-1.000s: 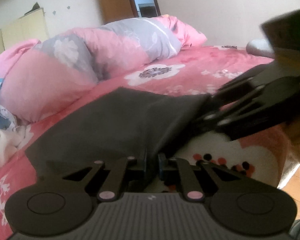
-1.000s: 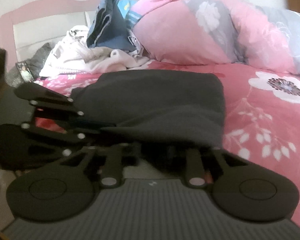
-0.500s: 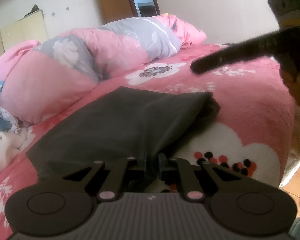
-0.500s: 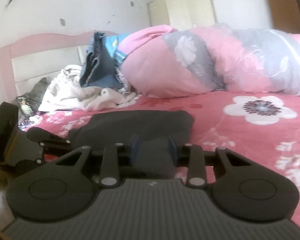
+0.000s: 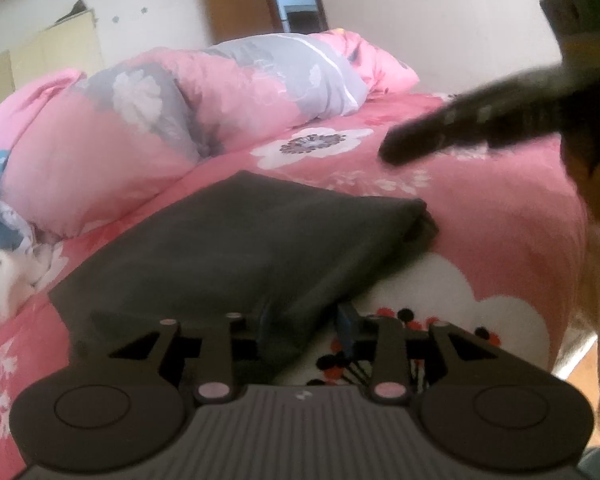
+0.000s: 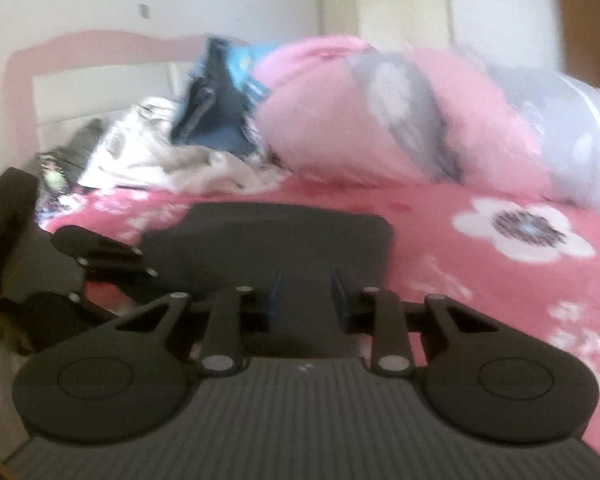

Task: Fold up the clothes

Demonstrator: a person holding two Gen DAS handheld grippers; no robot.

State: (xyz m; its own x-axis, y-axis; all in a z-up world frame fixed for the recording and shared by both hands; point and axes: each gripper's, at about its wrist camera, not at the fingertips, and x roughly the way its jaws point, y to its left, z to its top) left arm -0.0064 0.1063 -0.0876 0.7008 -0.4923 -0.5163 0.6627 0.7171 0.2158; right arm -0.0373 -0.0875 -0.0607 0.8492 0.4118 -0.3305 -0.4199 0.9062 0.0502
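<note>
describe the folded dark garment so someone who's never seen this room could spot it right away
Start at the bed with the pink flowered bedspread and the rolled pink and grey duvet along its far side. In front of that roll, near the bed's edge, lies the folded dark grey garment. It is the only plain, flat, dark piece; the other clothes are heaped by the headboard.

— What colours do you have on screen?
— I see a charcoal folded garment (image 5: pixel 236 248) on a pink, white-flowered bedsheet (image 5: pixel 480 216); behind it, a pink-and-grey floral duvet (image 6: pixel 400 120).
</note>
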